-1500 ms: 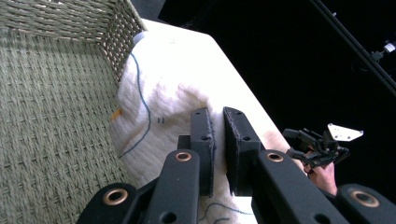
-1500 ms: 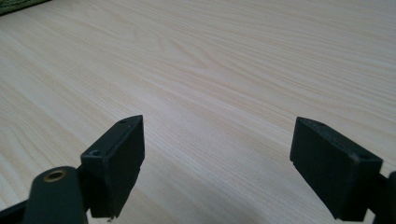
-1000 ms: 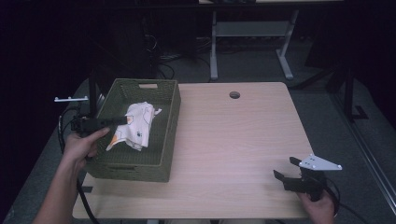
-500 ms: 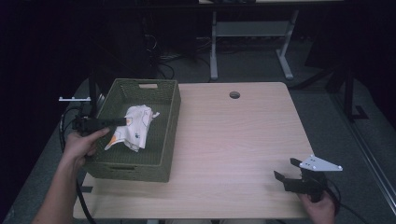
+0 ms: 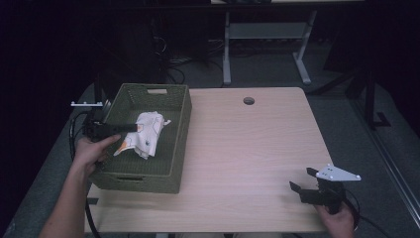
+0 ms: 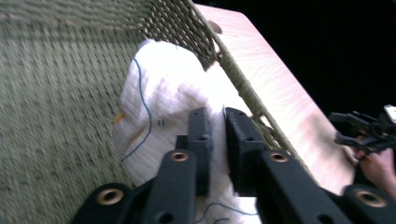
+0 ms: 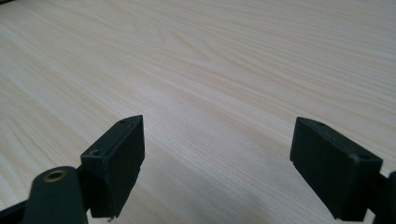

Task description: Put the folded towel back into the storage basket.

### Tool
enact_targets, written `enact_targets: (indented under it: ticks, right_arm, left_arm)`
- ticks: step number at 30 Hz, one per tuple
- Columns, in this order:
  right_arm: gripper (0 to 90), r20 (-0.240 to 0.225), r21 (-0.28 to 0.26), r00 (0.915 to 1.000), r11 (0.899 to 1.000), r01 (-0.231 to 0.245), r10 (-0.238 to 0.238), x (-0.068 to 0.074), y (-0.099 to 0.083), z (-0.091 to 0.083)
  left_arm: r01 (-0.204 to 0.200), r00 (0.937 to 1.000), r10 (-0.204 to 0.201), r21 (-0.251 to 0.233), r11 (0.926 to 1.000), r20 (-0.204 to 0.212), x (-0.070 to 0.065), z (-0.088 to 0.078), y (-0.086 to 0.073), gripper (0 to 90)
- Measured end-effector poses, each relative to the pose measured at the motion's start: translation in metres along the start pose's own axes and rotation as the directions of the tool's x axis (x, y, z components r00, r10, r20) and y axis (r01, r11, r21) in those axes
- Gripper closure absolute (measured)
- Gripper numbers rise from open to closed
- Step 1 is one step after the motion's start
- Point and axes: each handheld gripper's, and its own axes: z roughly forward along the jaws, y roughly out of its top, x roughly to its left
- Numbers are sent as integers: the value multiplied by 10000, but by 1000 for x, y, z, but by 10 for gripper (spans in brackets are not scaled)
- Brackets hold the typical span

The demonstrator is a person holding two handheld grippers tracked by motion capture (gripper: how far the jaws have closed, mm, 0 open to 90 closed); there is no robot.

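Observation:
A crumpled white cloth (image 5: 148,135) with thin blue lines lies in the green woven basket (image 5: 181,130) at the table's left. My left gripper (image 5: 135,127) reaches over the basket's left wall and grips a fold of the cloth (image 6: 159,88). In the left gripper view the gripper (image 6: 217,115) has cloth in the narrow gap between its jaws, which have just been opening a little. My right gripper (image 5: 300,179) rests near the table's front right corner. It is open (image 7: 219,140), with bare wood between its fingers.
The basket's weave (image 6: 56,93) surrounds the cloth on the left and far side. The light wooden table (image 5: 247,144) has a round cable hole (image 5: 248,100) near its far edge. Beyond the table are a desk frame and dark floor. The right gripper (image 6: 362,133) shows far off.
The left hand has sunk slightly and brought the cloth lower into the basket. The right gripper has not moved.

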Motion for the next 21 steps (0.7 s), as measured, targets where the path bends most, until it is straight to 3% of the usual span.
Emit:
enact_targets:
  ticks: [1,2,8,21]
  right_arm:
    - [175,-21,31,10000,10000,47,-47,0,0,0]
    - [175,-20,45,10000,10000,51,-51,0,0,1]
    - [175,-34,30,10000,10000,37,-37,0,0,0]
    - [175,-64,55,9999,9999,99,-98,4,1,1]
  left_arm:
    - [-26,9991,24,-44,10000,-421,-1,1,1,703]
    - [-7,9988,9,26,10000,-499,-1,2,2,653]
    - [-151,9977,148,-51,9999,-655,-8,-2,2,626]
    - [-47,9989,47,-16,10000,-459,-12,-6,-3,612]
